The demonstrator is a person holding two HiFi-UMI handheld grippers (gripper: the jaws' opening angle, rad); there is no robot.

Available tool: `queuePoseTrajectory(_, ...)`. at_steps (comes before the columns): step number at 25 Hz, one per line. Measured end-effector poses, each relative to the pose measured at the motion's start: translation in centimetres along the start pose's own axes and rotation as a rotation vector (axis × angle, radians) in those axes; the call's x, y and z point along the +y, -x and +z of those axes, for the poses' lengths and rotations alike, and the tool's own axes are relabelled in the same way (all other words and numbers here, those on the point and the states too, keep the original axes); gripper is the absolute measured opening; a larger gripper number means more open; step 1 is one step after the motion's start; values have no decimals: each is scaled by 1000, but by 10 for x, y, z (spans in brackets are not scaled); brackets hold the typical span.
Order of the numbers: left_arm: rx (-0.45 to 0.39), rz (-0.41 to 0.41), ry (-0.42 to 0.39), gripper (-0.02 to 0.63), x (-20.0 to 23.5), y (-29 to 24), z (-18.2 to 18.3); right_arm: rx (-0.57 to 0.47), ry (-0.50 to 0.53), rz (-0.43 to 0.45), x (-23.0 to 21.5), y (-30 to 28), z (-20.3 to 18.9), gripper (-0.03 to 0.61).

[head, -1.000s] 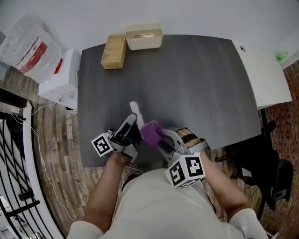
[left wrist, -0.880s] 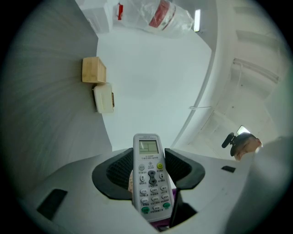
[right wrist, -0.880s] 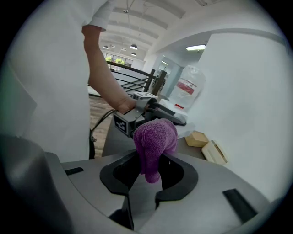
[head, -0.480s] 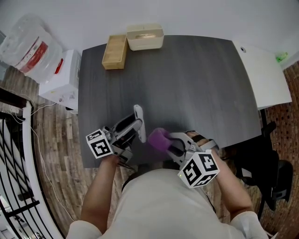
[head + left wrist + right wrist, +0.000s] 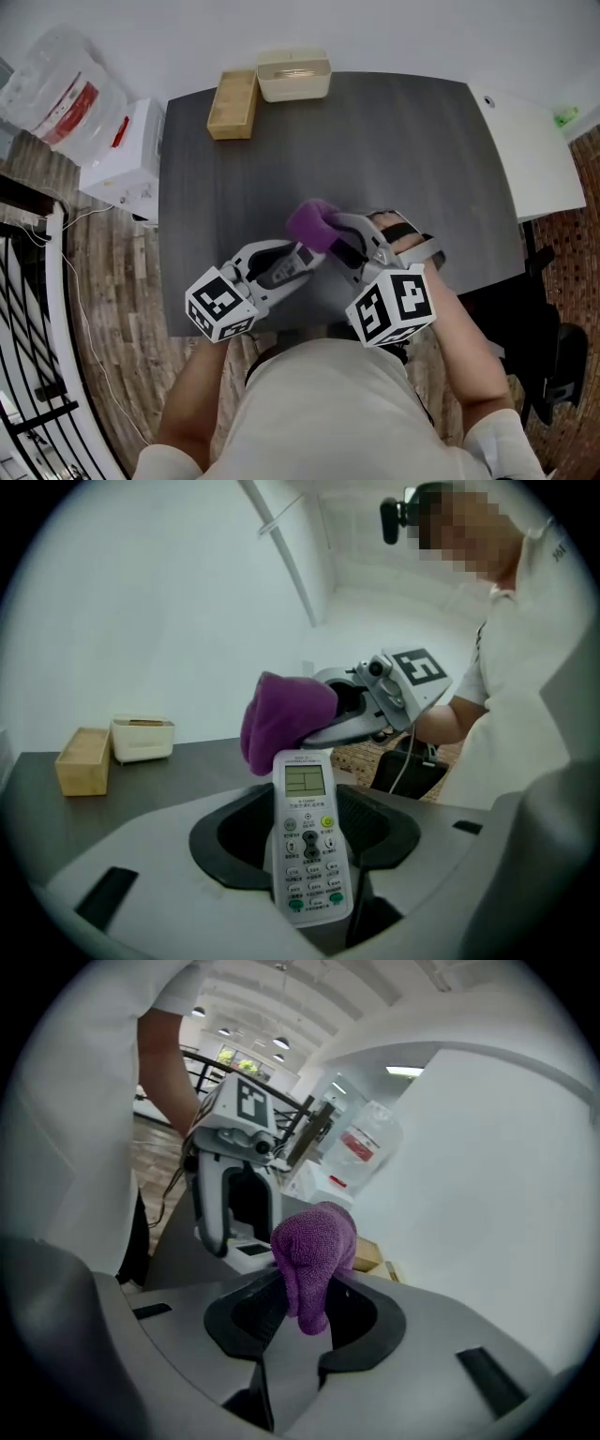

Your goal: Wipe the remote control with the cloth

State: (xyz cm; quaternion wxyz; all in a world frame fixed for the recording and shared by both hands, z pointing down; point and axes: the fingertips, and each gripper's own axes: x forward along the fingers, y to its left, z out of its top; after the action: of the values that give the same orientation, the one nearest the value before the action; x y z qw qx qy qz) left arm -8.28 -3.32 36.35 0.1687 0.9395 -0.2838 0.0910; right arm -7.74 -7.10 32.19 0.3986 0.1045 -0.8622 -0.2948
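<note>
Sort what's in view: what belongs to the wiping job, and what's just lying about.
In the job: remote control, gripped in the left tool; purple cloth, gripped in the right tool.
Lying about: wooden box; cream tray; white carton; plastic bag.

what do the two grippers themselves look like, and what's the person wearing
The left hand-held gripper and right hand-held gripper are light grey plastic with black ribbed pads and a white cube of black square markers each. The person wears a pale short-sleeved shirt.
</note>
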Motion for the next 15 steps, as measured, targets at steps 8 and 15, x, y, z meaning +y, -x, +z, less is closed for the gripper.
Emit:
queuePoseTrajectory(8, -20, 125, 88, 209, 31, 9, -5, 1, 22, 30, 15, -5, 4, 112)
queuePoseTrajectory(15, -167, 217, 359, 209, 65, 13, 2, 6, -37, 15, 16, -7, -3, 112)
